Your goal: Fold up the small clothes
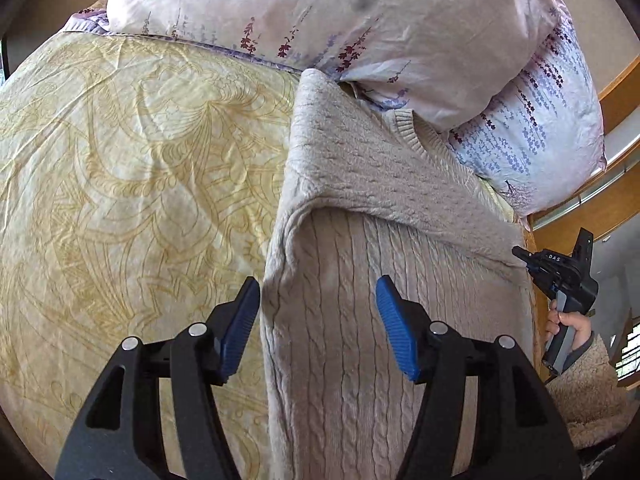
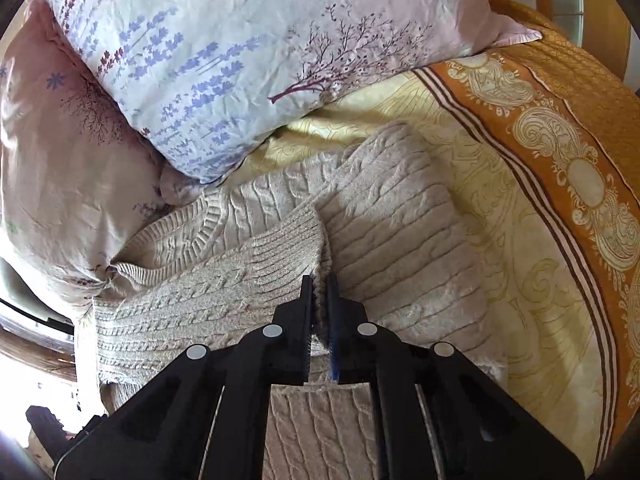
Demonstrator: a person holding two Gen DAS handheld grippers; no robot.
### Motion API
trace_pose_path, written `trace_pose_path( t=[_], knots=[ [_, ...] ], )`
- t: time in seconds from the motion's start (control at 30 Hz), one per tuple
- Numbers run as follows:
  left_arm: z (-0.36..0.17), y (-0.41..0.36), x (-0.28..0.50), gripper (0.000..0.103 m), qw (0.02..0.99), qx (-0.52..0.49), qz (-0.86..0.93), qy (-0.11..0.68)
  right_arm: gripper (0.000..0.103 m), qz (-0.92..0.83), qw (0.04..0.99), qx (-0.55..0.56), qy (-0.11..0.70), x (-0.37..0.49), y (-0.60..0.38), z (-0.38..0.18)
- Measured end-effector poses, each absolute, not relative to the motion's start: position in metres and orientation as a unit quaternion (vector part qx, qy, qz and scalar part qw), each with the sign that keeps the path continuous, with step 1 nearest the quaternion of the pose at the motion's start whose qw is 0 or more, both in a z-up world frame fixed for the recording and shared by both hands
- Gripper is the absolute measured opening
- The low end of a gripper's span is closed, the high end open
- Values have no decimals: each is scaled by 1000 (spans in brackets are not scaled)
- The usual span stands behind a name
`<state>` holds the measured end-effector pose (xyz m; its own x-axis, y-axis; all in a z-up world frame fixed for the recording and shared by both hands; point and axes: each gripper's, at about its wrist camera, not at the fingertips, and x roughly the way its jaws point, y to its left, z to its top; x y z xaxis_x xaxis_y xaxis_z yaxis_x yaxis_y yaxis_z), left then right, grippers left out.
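Left claw [image 1: 318,322] hangs over the sweater [image 1: 360,248] with its blue pads [image 1: 240,326] standing well apart, nothing pinched between them, the cable-knit body of the garment showing in the gap and the left pad sitting just over the sweater's left edge; the right claw [image 2: 319,312] is clamped down narrow on the ribbed cuff of a sleeve [image 2: 280,248], knit bunched between its pads, that sleeve laid across the chest of the sweater; in the left wrist view the same claw shows at the far right edge of the garment, gripped by a hand [image 1: 564,322] in a fuzzy sleeve, right by the side of the bed; the sweater lies lengthwise on a pale yellow patterned bedsheet [image 1: 120,160], its ribbed neckline [image 2: 208,224] at the far end touching the flowered pillows [image 1: 320,12], which are stacked against the head of the bed and close off that side; to the left of the sweater in the left wrist view the sheet runs broad and bare, plenty of room there; in the right wrist view an orange border [image 2: 560,152] runs down the sheet's right side, well apart from the knit
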<state>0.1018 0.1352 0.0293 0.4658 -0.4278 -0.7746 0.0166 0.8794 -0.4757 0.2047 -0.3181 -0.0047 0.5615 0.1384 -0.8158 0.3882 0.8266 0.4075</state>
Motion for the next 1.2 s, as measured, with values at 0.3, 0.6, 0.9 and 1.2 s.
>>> trace_pose_path(
  t=[0.3, 0.6, 0.9, 1.2],
  knots=[
    [21, 145, 66, 61, 811, -241, -151, 511, 56, -85, 831, 343, 430, 108, -369, 10],
    [10, 154, 33, 57, 771, -315, -193, 518, 37, -34, 771, 411, 486, 35, -377, -34],
    [-2, 142, -2, 48, 717, -332, -256, 556, 31, 90, 712, 462, 520, -8, -350, -55],
    [-1, 118, -16, 35, 693, -277, -291, 599, 19, 143, 704, 410, 562, -17, -319, -51]
  ],
)
